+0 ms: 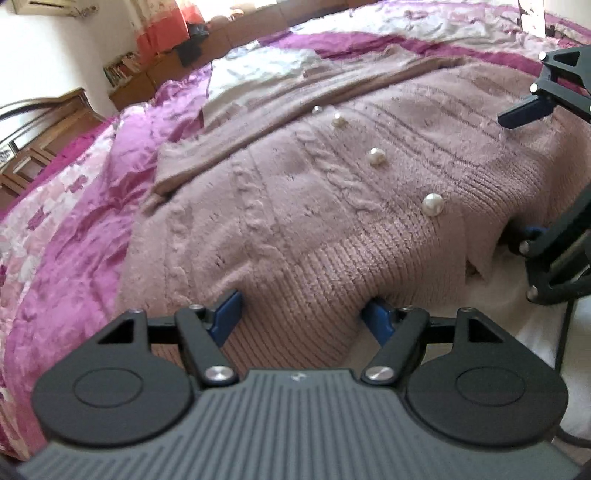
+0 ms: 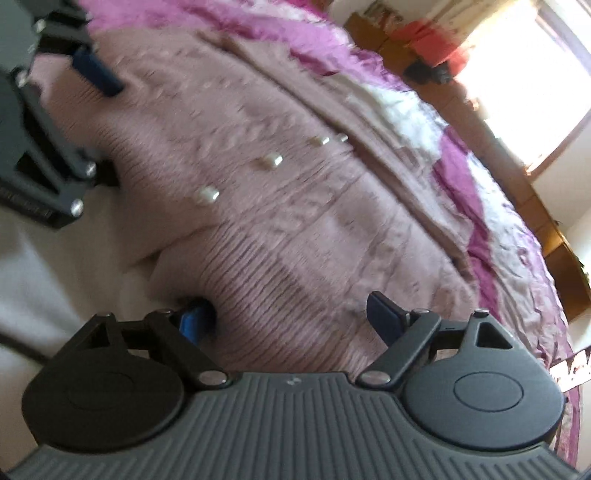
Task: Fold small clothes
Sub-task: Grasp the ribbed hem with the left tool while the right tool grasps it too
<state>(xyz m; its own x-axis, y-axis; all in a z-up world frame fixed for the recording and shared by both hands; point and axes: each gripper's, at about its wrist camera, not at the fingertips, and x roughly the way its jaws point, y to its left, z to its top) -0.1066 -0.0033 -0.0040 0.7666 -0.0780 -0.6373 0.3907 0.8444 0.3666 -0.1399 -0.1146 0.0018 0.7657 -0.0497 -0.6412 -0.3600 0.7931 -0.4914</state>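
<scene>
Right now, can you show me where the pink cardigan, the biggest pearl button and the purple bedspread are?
pink cardigan [image 1: 295, 229]: left wrist view, on its cable-knit front.
biggest pearl button [image 1: 433, 204]: left wrist view, middle of the button nearest the ribbed hem.
purple bedspread [image 1: 74, 236]: left wrist view, bare satin beside the cardigan.

Home bedroom: satin bedspread [image 1: 74, 229] covering bed, curtain [image 1: 159, 29] hanging by sunlit window, wooden cabinets [image 1: 147, 74] lining wall.

Pink cable-knit cardigan [image 1: 332, 206], pearl buttons [image 1: 433, 204], flat on bedspread [image 1: 66, 236].
</scene>
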